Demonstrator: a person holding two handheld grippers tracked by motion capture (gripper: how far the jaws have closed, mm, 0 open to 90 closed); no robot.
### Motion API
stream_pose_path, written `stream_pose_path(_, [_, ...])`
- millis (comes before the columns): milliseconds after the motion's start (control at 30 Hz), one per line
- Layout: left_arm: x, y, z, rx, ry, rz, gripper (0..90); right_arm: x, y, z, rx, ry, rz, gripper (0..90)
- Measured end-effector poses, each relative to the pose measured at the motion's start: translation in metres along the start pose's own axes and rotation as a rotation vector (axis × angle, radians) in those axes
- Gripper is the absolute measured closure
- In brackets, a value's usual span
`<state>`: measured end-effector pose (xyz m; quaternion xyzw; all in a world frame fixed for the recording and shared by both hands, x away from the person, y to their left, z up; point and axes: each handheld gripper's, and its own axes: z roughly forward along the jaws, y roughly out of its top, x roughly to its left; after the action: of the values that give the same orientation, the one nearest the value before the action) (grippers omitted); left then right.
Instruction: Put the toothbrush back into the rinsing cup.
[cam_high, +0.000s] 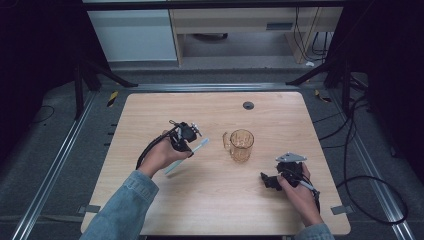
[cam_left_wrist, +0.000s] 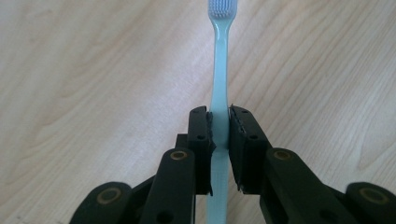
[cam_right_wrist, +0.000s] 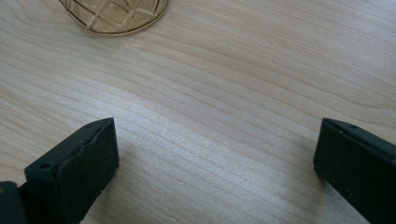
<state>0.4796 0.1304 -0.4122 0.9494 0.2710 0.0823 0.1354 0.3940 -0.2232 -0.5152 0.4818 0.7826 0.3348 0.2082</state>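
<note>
A pale blue toothbrush (cam_high: 192, 152) is clamped by its handle in my left gripper (cam_high: 186, 144), left of the table's middle and above the wood. In the left gripper view the toothbrush (cam_left_wrist: 219, 84) runs straight up between the jaws of my left gripper (cam_left_wrist: 220, 122), with white bristles at the top edge. An amber glass mug (cam_high: 241, 145) stands upright just right of the brush head, handle toward the left. My right gripper (cam_high: 270, 181) rests near the table's front right, open with nothing between the jaws of the right gripper (cam_right_wrist: 215, 140). The mug base (cam_right_wrist: 114, 16) shows ahead of it.
The light wooden table (cam_high: 210, 205) has a dark round grommet (cam_high: 248, 105) near its far edge. Black cables (cam_high: 360, 185) lie on the floor to the right. Metal frame legs and a cabinet stand beyond the table.
</note>
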Motion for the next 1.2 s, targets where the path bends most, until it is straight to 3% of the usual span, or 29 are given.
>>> stream_pose_path(333, [0.003,0.007,-0.018,-0.113,0.011,-0.021,78.6,0.000,0.000,0.000,0.000,0.000,0.000,0.4])
stream_pose_path(433, [0.001,0.010,-0.023,-0.167,0.037,-0.048,78.6,0.000,0.000,0.000,0.000,0.007,-0.008,0.4])
stream_pose_path(567, [-0.008,0.021,-0.034,-0.267,0.068,-0.042,78.6,0.000,0.000,0.000,0.001,0.007,-0.007,0.4])
stream_pose_path(667, [-0.007,0.024,-0.035,-0.284,0.078,-0.044,78.6,0.000,0.000,0.000,0.001,0.008,-0.007,0.4])
stream_pose_path(700, [0.000,0.024,-0.033,-0.313,0.084,-0.078,78.6,0.000,0.000,0.000,0.001,0.008,-0.007,0.4])
stream_pose_path(733, [0.000,0.024,-0.033,-0.313,0.084,-0.078,78.6,0.000,0.000,0.000,0.001,0.008,-0.007,0.4])
stream_pose_path(833, [0.006,0.022,-0.033,-0.374,0.071,-0.131,78.6,0.000,0.000,0.000,0.001,0.009,-0.008,0.4])
stream_pose_path(967, [0.000,0.023,-0.040,-0.432,0.093,-0.131,78.6,0.000,0.000,0.000,0.001,0.010,-0.007,0.4])
stream_pose_path(1200, [-0.006,0.029,-0.037,-0.454,0.107,-0.128,78.6,0.000,0.000,0.000,0.001,0.011,-0.007,0.4])
